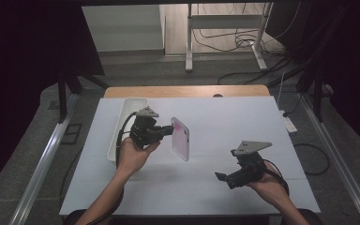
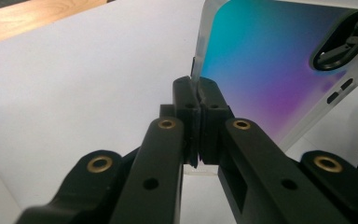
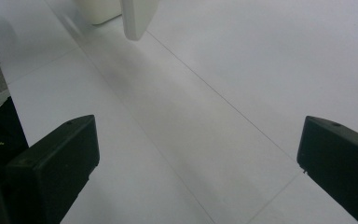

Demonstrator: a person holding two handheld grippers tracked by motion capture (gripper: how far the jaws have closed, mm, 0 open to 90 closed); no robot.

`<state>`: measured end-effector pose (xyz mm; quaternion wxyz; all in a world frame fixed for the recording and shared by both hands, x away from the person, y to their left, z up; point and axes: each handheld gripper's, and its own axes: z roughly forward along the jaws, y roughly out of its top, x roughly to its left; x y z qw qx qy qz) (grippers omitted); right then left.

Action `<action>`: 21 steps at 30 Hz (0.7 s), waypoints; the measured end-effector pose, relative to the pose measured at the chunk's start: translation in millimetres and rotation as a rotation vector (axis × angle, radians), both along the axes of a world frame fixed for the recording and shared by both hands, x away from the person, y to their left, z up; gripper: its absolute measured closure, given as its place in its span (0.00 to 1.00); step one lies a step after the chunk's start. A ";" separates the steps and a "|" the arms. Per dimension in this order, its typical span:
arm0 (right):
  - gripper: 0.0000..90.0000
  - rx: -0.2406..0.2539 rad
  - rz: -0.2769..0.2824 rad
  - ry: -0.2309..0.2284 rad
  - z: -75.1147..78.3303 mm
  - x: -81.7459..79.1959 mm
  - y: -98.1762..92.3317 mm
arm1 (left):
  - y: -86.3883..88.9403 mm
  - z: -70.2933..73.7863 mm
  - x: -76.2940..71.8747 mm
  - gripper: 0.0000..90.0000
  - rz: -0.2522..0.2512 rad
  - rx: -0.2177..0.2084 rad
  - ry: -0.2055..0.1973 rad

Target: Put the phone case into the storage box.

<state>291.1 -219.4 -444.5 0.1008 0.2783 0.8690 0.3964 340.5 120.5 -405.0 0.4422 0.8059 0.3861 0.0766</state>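
Note:
A phone case [image 1: 181,139] with a pink-to-teal gradient hangs upright above the white table cover [image 1: 215,117]. My left gripper [image 1: 170,131] is shut on its left edge. In the left gripper view the two jaws [image 2: 198,100] press together on the thin rim of the phone case [image 2: 261,70], whose camera cut-out sits at the upper right. My right gripper [image 1: 222,177] hovers low at the right front, pointing left, with its jaws wide apart. Nothing lies between them in the right gripper view [image 3: 196,158], where a corner of the phone case [image 3: 138,17] shows at the top.
A long white tray [image 1: 117,124] lies along the cover's left side, behind my left hand, and appears as the tray [image 3: 98,10] in the right gripper view. A strip of wooden table [image 1: 187,91] edges the far side. A white power strip [image 1: 289,123] lies off the table's right.

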 end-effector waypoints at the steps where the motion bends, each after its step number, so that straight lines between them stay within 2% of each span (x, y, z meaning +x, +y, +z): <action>1: 0.00 0.001 -0.003 -0.002 0.3 -0.3 -1.6 | 0.9 1.3 0.8 0.98 0.002 0.003 -0.002; 21: 0.00 -0.010 -0.091 -0.002 -2.2 -7.0 -38.6 | 21.6 19.2 15.8 0.98 0.062 0.013 -0.020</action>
